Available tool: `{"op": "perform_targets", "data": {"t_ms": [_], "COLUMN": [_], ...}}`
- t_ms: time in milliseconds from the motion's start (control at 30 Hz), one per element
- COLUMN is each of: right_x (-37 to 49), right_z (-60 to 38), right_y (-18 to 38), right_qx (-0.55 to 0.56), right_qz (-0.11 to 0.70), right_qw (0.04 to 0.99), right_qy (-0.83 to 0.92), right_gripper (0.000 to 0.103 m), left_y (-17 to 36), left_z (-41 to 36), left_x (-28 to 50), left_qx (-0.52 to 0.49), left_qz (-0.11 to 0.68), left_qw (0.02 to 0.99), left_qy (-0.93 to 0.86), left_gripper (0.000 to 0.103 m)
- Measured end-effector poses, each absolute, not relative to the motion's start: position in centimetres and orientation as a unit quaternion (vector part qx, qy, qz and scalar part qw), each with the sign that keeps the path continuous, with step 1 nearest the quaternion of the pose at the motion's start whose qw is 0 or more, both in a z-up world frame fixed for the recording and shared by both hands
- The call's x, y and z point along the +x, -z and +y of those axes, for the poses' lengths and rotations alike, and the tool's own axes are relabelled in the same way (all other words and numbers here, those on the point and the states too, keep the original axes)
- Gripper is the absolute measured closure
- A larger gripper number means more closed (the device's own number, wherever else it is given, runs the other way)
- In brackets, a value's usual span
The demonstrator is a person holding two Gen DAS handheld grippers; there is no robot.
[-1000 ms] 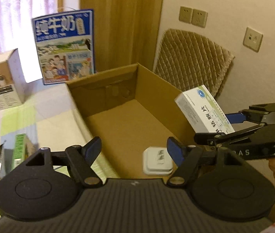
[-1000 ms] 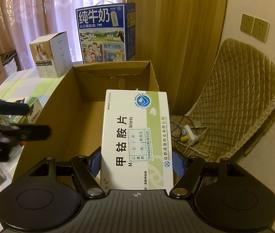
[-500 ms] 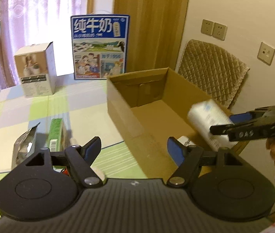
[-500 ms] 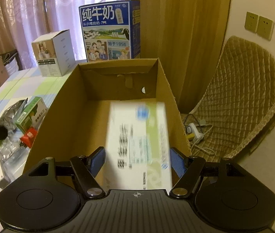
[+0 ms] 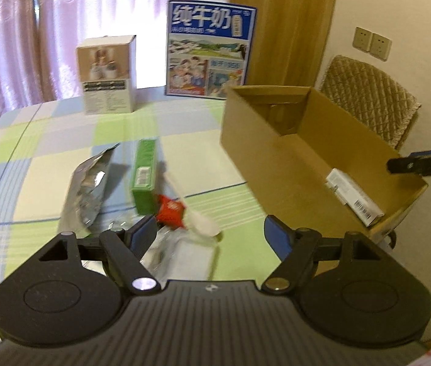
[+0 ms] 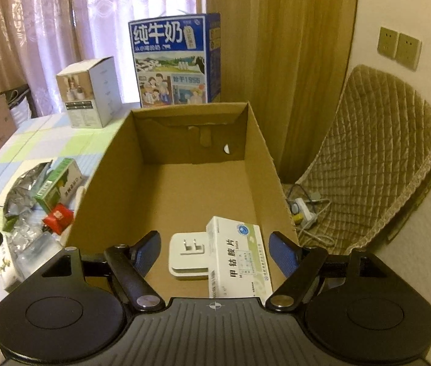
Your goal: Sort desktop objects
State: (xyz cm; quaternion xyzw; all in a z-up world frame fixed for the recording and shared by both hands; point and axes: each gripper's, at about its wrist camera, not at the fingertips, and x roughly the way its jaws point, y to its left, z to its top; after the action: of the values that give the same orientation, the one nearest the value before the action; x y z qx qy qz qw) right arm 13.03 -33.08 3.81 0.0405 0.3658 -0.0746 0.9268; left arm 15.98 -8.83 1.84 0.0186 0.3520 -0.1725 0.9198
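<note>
An open cardboard box (image 6: 182, 140) (image 5: 255, 146) stands at the table's right edge. Inside it a white-green medicine box (image 6: 240, 259) (image 5: 354, 196) lies against the near right wall, beside a white plug adapter (image 6: 188, 256). My right gripper (image 6: 214, 250) hangs open over the box's near end with nothing between its fingers. My left gripper (image 5: 211, 231) is open above a loose pile on the tablecloth: a green carton (image 5: 144, 177) (image 6: 58, 184), a red packet (image 5: 171, 213) (image 6: 58, 218), a silver foil bag (image 5: 89, 189) and clear wrappers (image 5: 182, 244).
A blue milk carton (image 5: 209, 48) (image 6: 174, 61) and a white product box (image 5: 107, 74) (image 6: 89, 93) stand at the table's far side. A quilted chair (image 6: 374, 158) and a floor power strip (image 6: 302, 210) are right of the box. Curtains hang behind.
My right gripper opened and the medicine box dropped into the cardboard box beside the adapter. My left gripper swung left from over the box to above the pile on the tablecloth.
</note>
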Motion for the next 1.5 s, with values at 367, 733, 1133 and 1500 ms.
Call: {"op": "perform_targets", "data": {"t_ms": [367, 733, 1133, 1500], "right_x": [11.4, 9.6, 10.7, 15.0], "right_z": [-26.3, -16.0, -11.9, -9.9], "right_y": [-7.0, -7.1, -2.3, 2.9], "right_qx": [0.035, -0.035, -0.036, -0.072], "right_qz": [0.323, 0.311, 0.368, 0.443], "right_qw": [0.946, 0.946, 0.921, 0.884], "right_qy": [0.015, -0.088, -0.119, -0.126], "right_gripper": [0.025, 0.019, 0.019, 0.028], "left_y": [-0.4, -0.2, 0.3, 2.8], "left_z": [-2.7, 0.4, 3.0, 2.9], "left_x": [13.3, 11.5, 11.6, 14.7], "left_qx": [0.019, 0.052, 0.033, -0.018], "left_qz": [0.363, 0.366, 0.386, 0.387], "left_qw": [0.925, 0.923, 0.918, 0.919], "left_qy": [0.105, 0.106, 0.086, 0.068], "left_gripper": [0.027, 0.027, 0.024, 0.022]}}
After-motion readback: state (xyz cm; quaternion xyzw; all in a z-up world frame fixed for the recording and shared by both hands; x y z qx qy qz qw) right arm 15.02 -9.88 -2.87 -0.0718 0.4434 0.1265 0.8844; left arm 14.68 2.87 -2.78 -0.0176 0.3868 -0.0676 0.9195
